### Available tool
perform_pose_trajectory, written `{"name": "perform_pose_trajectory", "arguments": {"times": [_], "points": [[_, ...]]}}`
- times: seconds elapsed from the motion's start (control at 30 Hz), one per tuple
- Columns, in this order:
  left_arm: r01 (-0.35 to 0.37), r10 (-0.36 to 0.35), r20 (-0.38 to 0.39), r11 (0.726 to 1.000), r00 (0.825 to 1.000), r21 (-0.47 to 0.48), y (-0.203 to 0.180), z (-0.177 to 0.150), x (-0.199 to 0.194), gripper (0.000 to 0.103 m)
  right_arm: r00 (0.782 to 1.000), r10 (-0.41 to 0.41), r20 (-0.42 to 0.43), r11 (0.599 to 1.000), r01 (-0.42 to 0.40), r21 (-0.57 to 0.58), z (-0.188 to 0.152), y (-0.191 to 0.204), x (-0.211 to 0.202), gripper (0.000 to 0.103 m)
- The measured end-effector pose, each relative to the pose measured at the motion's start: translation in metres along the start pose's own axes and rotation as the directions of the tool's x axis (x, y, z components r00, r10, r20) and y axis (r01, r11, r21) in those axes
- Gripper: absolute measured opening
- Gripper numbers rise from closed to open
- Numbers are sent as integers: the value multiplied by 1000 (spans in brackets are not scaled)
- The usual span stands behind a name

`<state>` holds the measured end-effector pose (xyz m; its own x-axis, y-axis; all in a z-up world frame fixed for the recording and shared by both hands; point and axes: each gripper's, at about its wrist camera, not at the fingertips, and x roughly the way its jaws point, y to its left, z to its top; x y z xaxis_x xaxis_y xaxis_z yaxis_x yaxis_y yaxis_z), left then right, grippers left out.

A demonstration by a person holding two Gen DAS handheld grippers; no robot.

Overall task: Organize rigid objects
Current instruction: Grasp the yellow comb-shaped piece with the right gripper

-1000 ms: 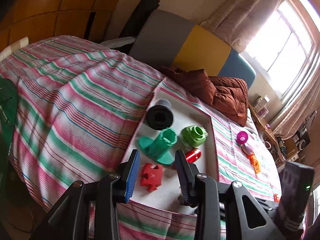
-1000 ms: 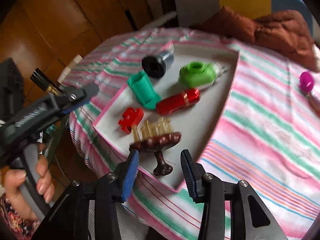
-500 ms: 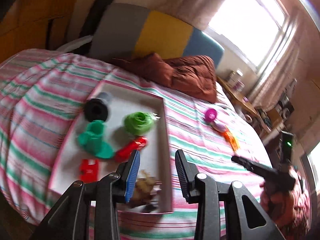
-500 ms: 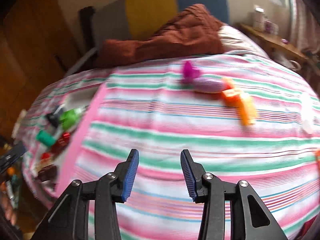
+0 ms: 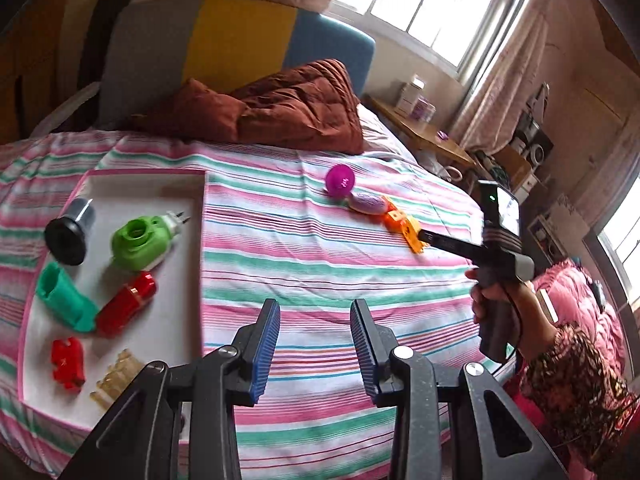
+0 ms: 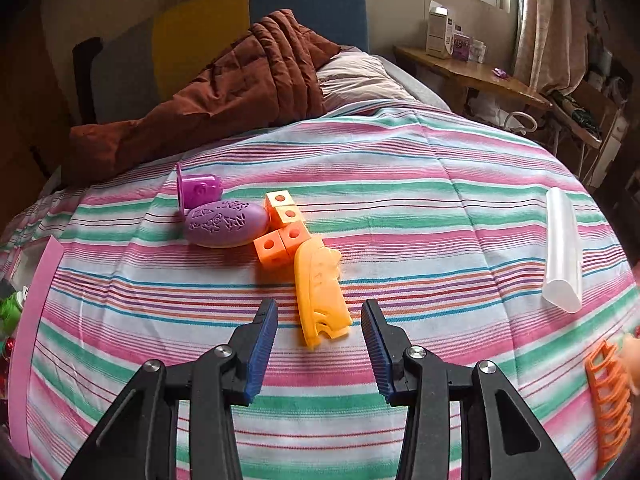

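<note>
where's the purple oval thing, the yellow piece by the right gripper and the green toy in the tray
purple oval piece (image 6: 226,224), right wrist view, patterned top
yellow piece (image 6: 320,296), right wrist view, middle of its flat face
green toy (image 5: 138,242), left wrist view, rounded body

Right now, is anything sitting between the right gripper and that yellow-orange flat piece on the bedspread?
Nothing visible. The open right gripper faces the yellow-orange flat piece, whose near end already lies between the fingertips. The orange cubes touch only its far end, beyond the grasp.
</note>
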<state>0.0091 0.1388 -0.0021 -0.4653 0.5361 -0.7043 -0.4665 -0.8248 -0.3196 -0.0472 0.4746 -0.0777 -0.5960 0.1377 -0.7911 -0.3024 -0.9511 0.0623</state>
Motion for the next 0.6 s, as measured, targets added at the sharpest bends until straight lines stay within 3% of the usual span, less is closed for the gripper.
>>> {"name": "perform_pose_trajectory", "arguments": {"times": [0.1,0.13,0.17,0.37,0.47,0.6], "points": [[6,-5,-21,999,1000,36,-15,7,12,36,1000,13,-13,1000,-14,-22,2,2,13,42],[5,-3,-31,999,1000,53,-20,10,18,36,1000,10,-22,999,-11,-35,3,3,18,31],[4,-2,-37,998,999,68,-26,13,24,36,999,9,-33,999,-11,-43,3,4,22,28],[17,-4,-70,982,998,186,-66,41,71,36,989,63,-130,997,-57,49,-4,-12,16,28],[28,-2,-95,959,996,283,-92,59,105,36,974,104,-201,989,-80,124,-17,-24,6,28],[48,-1,-125,928,992,370,-115,86,155,37,963,158,-220,973,-114,198,-33,-36,-5,28]]}}
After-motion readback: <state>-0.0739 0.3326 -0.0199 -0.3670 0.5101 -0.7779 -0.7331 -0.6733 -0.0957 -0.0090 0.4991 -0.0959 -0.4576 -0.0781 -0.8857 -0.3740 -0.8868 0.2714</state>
